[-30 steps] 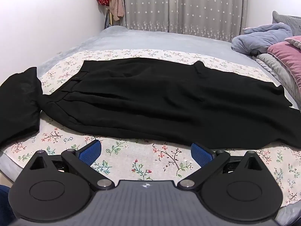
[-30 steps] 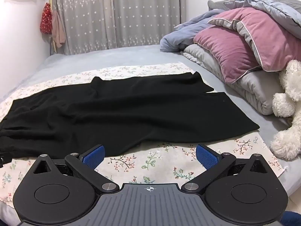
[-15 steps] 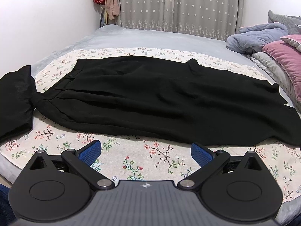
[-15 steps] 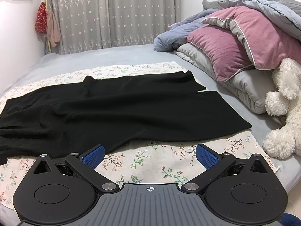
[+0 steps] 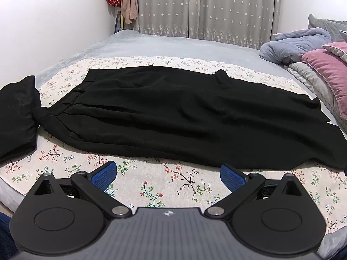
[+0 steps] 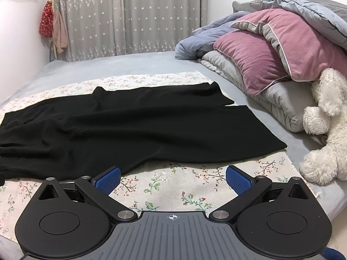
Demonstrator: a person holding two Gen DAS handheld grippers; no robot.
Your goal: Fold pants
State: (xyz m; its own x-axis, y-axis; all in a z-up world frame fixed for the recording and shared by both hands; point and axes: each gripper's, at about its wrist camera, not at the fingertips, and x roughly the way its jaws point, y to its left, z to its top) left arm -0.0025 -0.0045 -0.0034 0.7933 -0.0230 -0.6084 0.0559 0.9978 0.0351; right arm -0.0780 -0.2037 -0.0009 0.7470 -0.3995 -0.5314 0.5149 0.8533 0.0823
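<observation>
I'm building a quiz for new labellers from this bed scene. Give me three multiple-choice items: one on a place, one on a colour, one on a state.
1. Where do the pants lie?
A. on the floral sheet
B. on the pillows
C. on the floor

2. What colour are the gripper pads?
A. red
B. blue
C. green

3. How is the left gripper?
A. shut on the pants
B. shut on nothing
C. open, holding nothing

Answers:
1 A, floral cloth shows all along the pants' near edge.
2 B, both pads are blue in each view.
3 C, its fingers stand wide apart, short of the pants.
</observation>
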